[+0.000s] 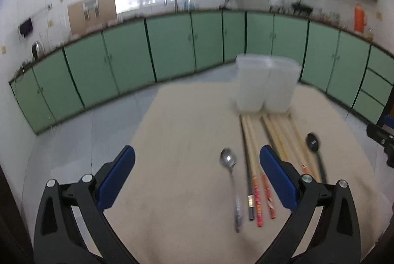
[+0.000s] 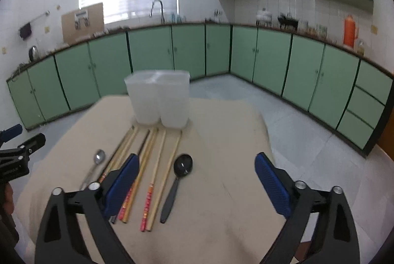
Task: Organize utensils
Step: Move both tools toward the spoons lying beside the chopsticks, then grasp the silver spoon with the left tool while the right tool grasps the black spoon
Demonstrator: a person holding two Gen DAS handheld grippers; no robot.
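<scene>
A beige cloth covers the tabletop (image 2: 221, 202), and the utensils lie on it in a loose row in front of a clear plastic holder (image 2: 160, 96) with two compartments, which stands upright at the far end. Both grippers hover above the near edge, tilted down toward the cloth, each with its jaws spread wide and nothing between the blue pads. The left gripper (image 1: 197, 155) hangs over bare cloth; the metal spoon (image 1: 230, 173) lies between its jaws but well below them, closer to the jaw on the robot's right, and the wooden chopsticks (image 1: 251, 141) run past that jaw's tip toward the holder, some of them hidden behind it. Seen from the right gripper (image 2: 195, 163), the black spoon (image 2: 181, 173) lies just inside its left jaw, bowl pointing to the holder, with open cloth filling the rest of the gap. The chopsticks (image 2: 157, 158) fan out beside and partly under that left jaw, their red-patterned ends nearest the grippers. The metal spoon (image 2: 97, 160) lies outside it, further left. The left gripper (image 2: 14, 155) shows at the left edge of this view, well apart from the utensils.
</scene>
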